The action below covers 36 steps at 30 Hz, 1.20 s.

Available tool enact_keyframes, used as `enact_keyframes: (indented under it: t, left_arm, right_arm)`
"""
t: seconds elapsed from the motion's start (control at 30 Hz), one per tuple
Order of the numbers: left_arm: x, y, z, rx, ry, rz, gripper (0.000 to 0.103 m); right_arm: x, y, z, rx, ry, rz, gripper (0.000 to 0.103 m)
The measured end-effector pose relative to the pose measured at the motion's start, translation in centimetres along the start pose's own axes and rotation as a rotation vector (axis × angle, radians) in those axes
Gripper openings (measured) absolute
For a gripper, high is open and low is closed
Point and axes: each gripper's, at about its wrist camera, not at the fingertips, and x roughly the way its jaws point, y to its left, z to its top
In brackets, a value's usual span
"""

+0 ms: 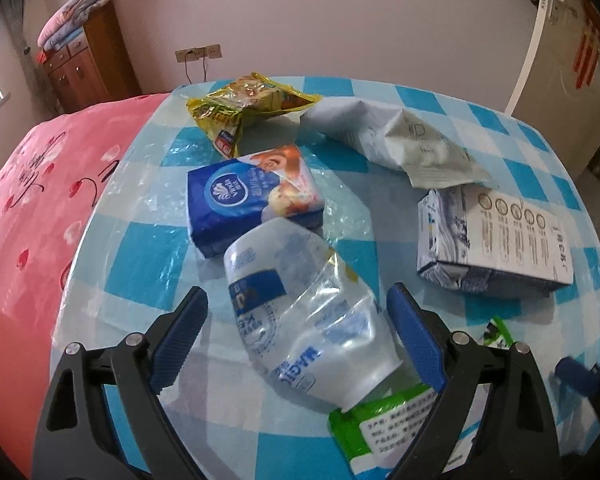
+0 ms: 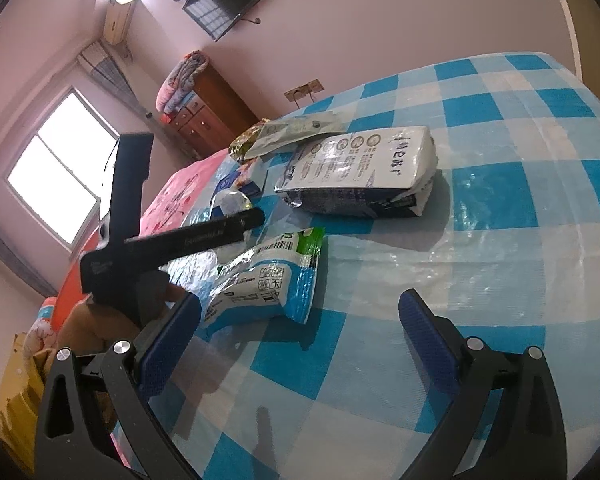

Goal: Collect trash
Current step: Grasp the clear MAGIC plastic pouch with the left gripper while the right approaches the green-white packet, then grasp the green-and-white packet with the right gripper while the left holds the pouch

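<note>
— Blue pads of our left gripper [image 1: 296, 320] stand spread wide on either side of the crushed clear bottle [image 1: 300, 312], not pressing it; we're low over the checked tablecloth [image 1: 148, 248].

— And beyond it?

— Bottle's neck end rests on a green wet-wipe pack [image 1: 380, 428]; its far end touches the blue tissue pack [image 1: 252, 200]. Farther off we see a yellow snack bag [image 1: 244, 104], a grey pouch [image 1: 400, 136] and a white carton [image 1: 496, 240].

— Our other side?

— Right gripper [image 2: 300, 336] hangs open over bare cloth, with a crumpled white-and-green bag [image 2: 268, 280] just beyond its left pad
</note>
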Motion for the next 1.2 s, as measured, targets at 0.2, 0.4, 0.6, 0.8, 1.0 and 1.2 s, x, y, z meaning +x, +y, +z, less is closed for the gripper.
enact_keyframes:
  t: [0.2, 0.4, 0.6, 0.8, 1.0, 1.2]
  left_arm:
    - [0.2, 0.7, 0.5, -0.045, 0.015, 0.031, 0.069]
    - [-0.4, 0.6, -0.4, -0.02, 0.013, 0.01, 0.068]
    - [-2.1, -0.9, -3.1, 0.06, 0.016, -0.026, 0.068]
    - [-4.2, -3.4, -6.4, 0.133, 0.03, -0.088, 0.068]
    - [-5.6, -5.0, -8.3, 0.146, 0.038, -0.154, 0.068]
    - [-6.5, -3.2, -9.3, 0.098, 0.03, -0.125, 0.068]
  right_arm:
    - [0.5, 0.4, -0.1, -0.014, 0.008, 0.004, 0.098]
    - [1.0, 1.1, -0.1, -0.037, 0.014, 0.013, 0.098]
    - [0.4, -0.2, 0.2, 0.03, -0.013, 0.013, 0.098]
    - [-0.5, -2.0, 0.5, 0.11, -0.021, 0.01, 0.098]
    - [-0.7, -1.0, 0.2, 0.066, -0.007, 0.007, 0.097]
    - [-0.2, 0.5, -0.3, -0.015, 0.005, -0.036, 0.087]
